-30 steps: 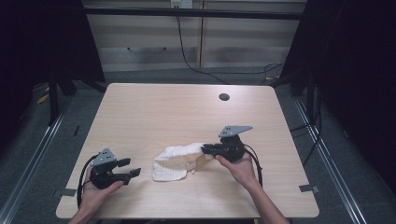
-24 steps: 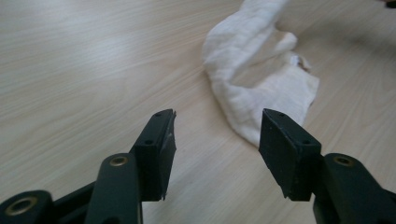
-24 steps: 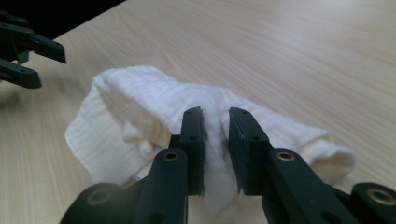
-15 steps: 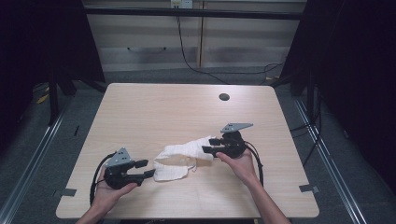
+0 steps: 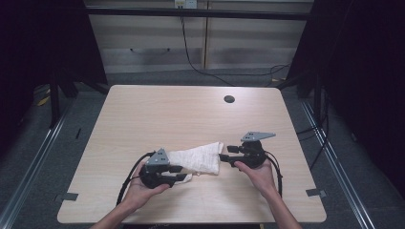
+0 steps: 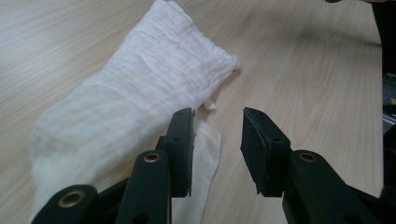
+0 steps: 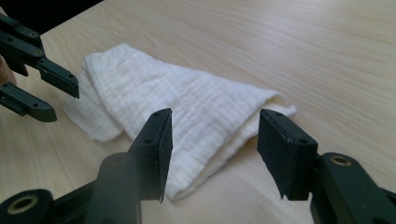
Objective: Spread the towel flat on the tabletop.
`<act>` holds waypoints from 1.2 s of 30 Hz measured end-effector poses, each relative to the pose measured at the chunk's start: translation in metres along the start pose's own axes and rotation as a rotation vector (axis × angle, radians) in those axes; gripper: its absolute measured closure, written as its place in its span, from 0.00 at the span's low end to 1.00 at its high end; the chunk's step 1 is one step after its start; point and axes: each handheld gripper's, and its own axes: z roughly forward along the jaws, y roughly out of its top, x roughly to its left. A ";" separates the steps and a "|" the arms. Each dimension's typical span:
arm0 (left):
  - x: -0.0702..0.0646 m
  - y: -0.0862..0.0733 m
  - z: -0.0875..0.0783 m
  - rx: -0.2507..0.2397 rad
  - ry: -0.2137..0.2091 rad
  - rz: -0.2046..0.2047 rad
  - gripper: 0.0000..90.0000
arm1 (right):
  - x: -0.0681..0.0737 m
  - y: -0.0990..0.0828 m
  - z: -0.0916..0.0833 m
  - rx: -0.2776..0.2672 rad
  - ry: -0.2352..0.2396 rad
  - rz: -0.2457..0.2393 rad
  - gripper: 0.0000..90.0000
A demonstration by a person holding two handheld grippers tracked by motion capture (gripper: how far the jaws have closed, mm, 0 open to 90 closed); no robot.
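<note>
One pale wooden worktop (image 5: 191,114) carries everything, with a small dark round hole (image 5: 229,99) near its far edge. Toward the near edge lies a white cloth (image 5: 198,160), folded into a tapering shape, between the two hands. At its left end sits the left gripper (image 5: 180,174), whose jaws have just been closing and stand part open over a thin cloth edge, not pressing it. Just off the cloth's right end, the right gripper (image 5: 223,153) has jaws that have just been opening; they stand wide, gripping nothing.

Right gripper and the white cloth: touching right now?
Apart. The right gripper view shows the right gripper open, its fingers above the cloth, nothing pinched.
</note>
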 end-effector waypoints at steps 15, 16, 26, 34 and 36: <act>-0.002 -0.010 0.031 0.089 0.043 0.070 0.69 | -0.010 -0.003 -0.008 -0.036 -0.026 0.026 0.50; -0.003 -0.011 0.031 0.097 0.038 0.081 0.71 | -0.010 -0.003 -0.008 -0.035 -0.025 0.026 0.50; -0.018 -0.011 0.034 0.100 0.076 0.158 0.95 | -0.007 -0.003 -0.006 -0.023 -0.011 0.023 0.49; -0.015 0.007 0.004 -0.039 0.003 0.069 0.98 | -0.010 -0.002 -0.013 -0.046 -0.019 0.034 0.49; -0.015 0.015 -0.007 -0.084 -0.009 0.055 0.98 | -0.011 -0.001 -0.014 -0.049 -0.024 0.033 0.49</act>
